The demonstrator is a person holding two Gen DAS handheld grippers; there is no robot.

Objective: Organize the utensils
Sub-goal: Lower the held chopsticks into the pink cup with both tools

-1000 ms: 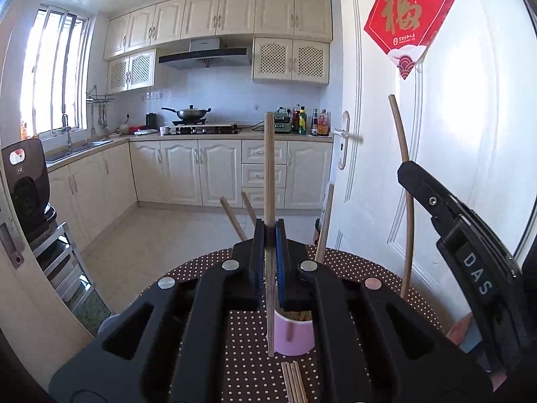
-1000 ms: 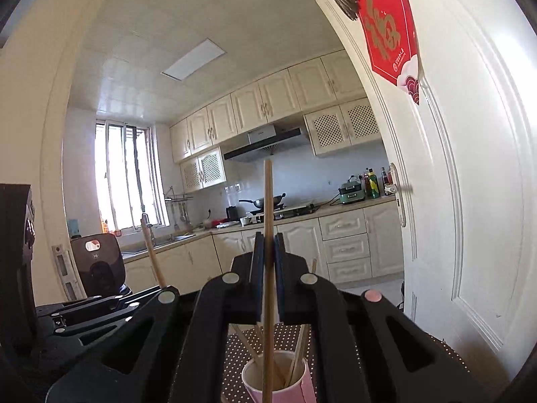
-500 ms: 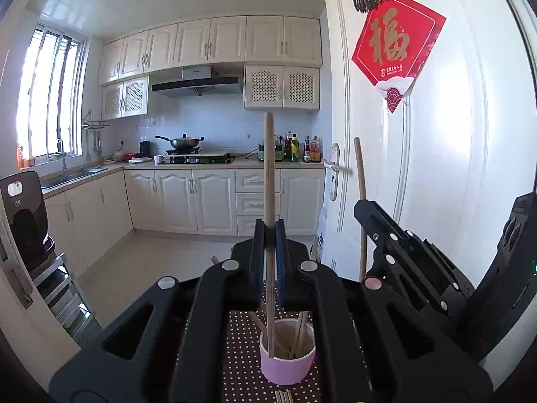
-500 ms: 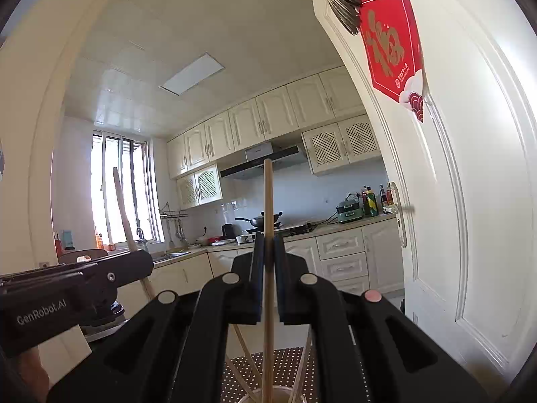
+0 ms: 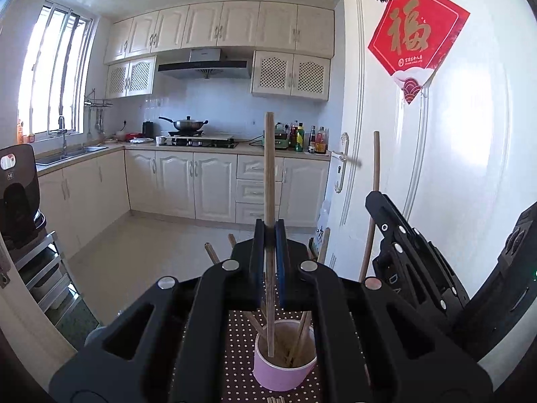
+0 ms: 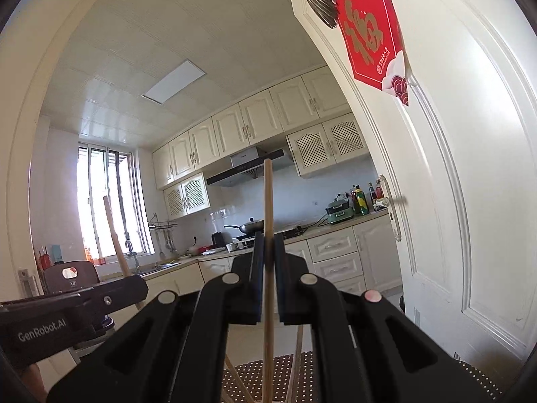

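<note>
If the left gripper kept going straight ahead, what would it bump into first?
Probably nothing close: past the left gripper and its upright wooden chopstick lies open floor, then the white kitchen cabinets. The pink cup sits below that line.

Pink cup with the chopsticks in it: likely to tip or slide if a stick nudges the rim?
The pink cup looks light and thin-walled, so probably easy to shove. The chopsticks already in it lean far above the rim, which likely raises its tipping risk. The dotted tablecloth may give some grip against sliding.
</note>
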